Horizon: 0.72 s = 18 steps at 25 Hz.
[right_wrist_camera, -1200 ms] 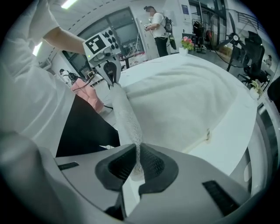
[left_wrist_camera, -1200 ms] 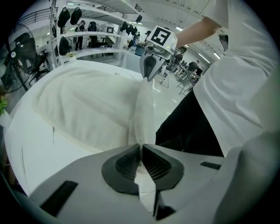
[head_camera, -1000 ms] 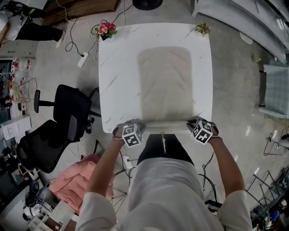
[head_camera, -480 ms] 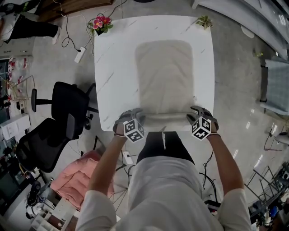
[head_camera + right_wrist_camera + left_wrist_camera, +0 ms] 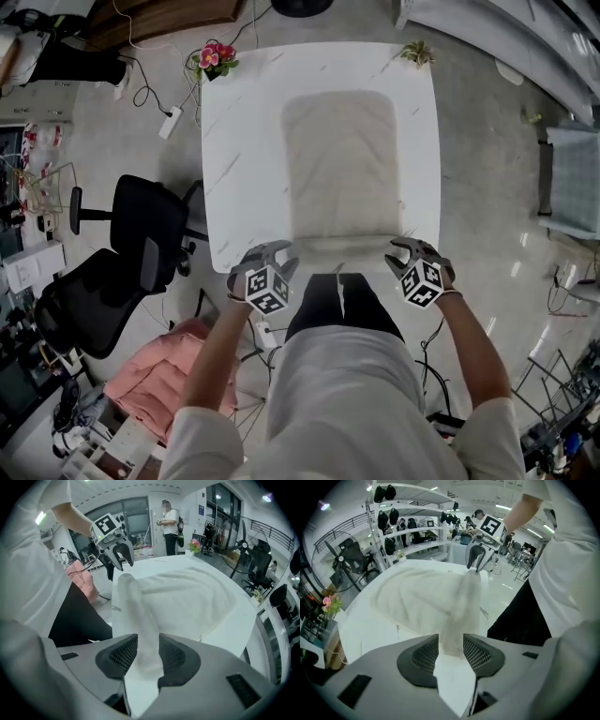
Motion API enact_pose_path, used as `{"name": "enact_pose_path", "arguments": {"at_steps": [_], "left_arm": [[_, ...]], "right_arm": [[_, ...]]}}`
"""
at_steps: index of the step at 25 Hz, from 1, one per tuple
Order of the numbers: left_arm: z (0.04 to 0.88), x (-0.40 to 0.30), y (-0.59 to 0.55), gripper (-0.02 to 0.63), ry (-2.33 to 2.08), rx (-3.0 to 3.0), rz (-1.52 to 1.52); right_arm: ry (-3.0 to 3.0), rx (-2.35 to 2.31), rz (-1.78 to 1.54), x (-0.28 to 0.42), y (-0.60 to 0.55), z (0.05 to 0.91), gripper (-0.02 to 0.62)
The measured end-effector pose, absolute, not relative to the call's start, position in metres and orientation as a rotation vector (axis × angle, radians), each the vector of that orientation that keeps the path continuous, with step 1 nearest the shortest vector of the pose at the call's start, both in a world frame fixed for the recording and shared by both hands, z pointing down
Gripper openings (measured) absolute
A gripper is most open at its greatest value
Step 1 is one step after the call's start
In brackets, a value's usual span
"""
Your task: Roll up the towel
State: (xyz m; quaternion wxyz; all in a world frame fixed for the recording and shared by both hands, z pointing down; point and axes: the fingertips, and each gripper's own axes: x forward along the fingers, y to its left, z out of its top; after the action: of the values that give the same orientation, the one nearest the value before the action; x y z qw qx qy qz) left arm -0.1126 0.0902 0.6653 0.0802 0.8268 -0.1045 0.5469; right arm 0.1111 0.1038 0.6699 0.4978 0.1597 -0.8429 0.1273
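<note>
Left gripper (image 5: 451, 645) and right gripper (image 5: 147, 651) released around the ends of a part-rolled towel (image 5: 342, 159)

The left jaws have just been opened wider and the right jaws drawn in a little. One end of the rolled edge (image 5: 342, 247) is left loose between each pair, probably so that a fresh hold can be taken. The unrolled part is spread on the table (image 5: 239, 141) ahead of both tools. Whether a pad brushes the cloth cannot be made out, and the roll's underside is hidden.

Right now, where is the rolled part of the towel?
In the head view, the rolled part lies centred along the table's near edge, by the person, with the rest of the towel flat beyond it.
</note>
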Motion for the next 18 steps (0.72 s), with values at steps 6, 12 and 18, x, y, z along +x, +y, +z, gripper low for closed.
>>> {"name": "enact_pose_path", "arguments": {"at_steps": [6, 12, 18], "left_arm": [[0.687, -0.101, 0.125, 0.123, -0.275, 2.493, 1.642], [0.722, -0.101, 0.129, 0.184, -0.339, 2.529, 1.736], [0.728, -0.099, 0.122, 0.08, -0.401, 2.568, 1.764]], "right_arm": [[-2.028, 0.349, 0.294, 0.102, 0.132, 0.691, 0.155], [-1.988, 0.378, 0.221, 0.108, 0.135, 0.716, 0.164], [-1.955, 0.441, 0.089, 0.109, 0.127, 0.728, 0.095]]}}
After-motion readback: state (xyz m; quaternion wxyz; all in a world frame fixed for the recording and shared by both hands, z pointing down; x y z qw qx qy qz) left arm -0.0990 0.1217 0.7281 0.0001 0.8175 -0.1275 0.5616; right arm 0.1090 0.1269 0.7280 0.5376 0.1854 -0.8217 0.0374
